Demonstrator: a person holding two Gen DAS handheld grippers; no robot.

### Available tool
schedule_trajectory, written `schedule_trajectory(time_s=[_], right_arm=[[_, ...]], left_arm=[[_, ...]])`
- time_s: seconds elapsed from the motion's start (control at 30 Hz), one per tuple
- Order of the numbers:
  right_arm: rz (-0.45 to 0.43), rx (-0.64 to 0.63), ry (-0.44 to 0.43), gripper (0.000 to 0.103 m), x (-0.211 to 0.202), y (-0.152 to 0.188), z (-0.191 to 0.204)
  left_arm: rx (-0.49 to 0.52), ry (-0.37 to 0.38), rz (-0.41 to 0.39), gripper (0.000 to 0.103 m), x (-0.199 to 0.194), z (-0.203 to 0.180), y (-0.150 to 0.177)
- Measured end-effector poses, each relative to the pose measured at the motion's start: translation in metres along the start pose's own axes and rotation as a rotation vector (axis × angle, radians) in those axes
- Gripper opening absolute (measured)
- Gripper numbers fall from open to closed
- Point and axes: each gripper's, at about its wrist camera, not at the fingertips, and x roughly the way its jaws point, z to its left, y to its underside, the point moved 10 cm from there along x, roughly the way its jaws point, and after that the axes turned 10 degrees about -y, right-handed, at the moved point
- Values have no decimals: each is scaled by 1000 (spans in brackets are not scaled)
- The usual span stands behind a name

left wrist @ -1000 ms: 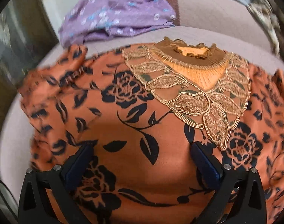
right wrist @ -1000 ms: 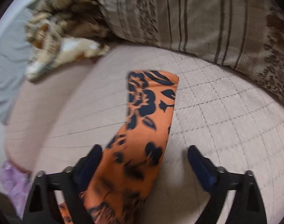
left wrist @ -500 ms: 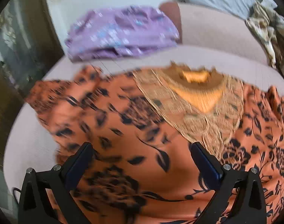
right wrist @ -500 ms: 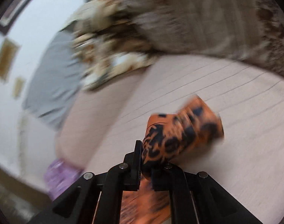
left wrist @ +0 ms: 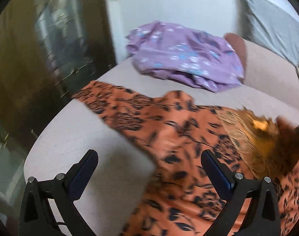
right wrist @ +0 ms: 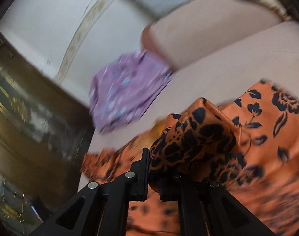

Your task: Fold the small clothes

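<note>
Pale sofa seat; left gripper wide, right gripper pinching orange top.

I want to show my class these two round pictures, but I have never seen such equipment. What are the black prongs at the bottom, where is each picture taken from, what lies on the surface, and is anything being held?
There is no robot here. A person holds a two-finger gripper in each hand, and a fisheye camera on each one looks forward along its fingers, which is why the pictures are round and bent.

One picture comes from the left gripper. Its fingers stand wide apart and hold nothing; it hovers above the cloth.

The other comes from the right gripper. Its fingers are closed on a bunched piece of the orange garment, which has a black flower print.

That garment lies spread on a pale cushioned surface, probably a sofa. Behind it lies a purple flowered cloth. Both pictures are blurred, so fine detail is unclear.
</note>
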Motion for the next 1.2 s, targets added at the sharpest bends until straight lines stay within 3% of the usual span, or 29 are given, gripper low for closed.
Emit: schedule_trajectory(time_s=[0.13,0.17,0.2,0.23,0.27,0.37,0.47,0.57,0.7,0.8,0.87,0.93,0.97,1.07,1.2], right_arm=[[172,-34,14,17,74,56,24],[234,-49,35,32,88,72,30],[290,-64,37,40,99,87,36],[308,-77,6,62,102,95,44],[303,-89,-34,69,99,98,51],[258,-175,-125,77,75,92,70],[210,-249,-151,79,45,75,72],[149,-273,-63,79,14,58,44],[81,-222,104,78,-35,36,-27],[48,-140,181,66,-58,31,-78],[47,-84,232,63,-63,29,-107],[126,-7,352,63,-61,33,-143],[171,33,370,63,-54,38,-157],[148,-11,357,64,-53,26,-146],[119,-53,278,64,-49,15,-120]], left_arm=[[-71,-34,24,103,12,31,-2],[-85,-36,31,103,15,36,-2],[-98,-41,36,103,18,41,-3],[-105,-43,38,103,18,44,-3],[-113,-41,40,103,19,46,-3],[-117,-35,33,103,17,45,-5],[-90,-18,21,103,13,30,-5],[-24,17,-4,103,6,4,-4],[66,69,13,103,7,-37,5],[93,92,67,103,18,-61,16],[126,83,106,103,28,-75,26],[176,49,160,103,41,-88,40],[184,44,172,103,44,-91,43],[157,64,156,103,36,-85,39],[20,52,58,103,19,-27,3]])
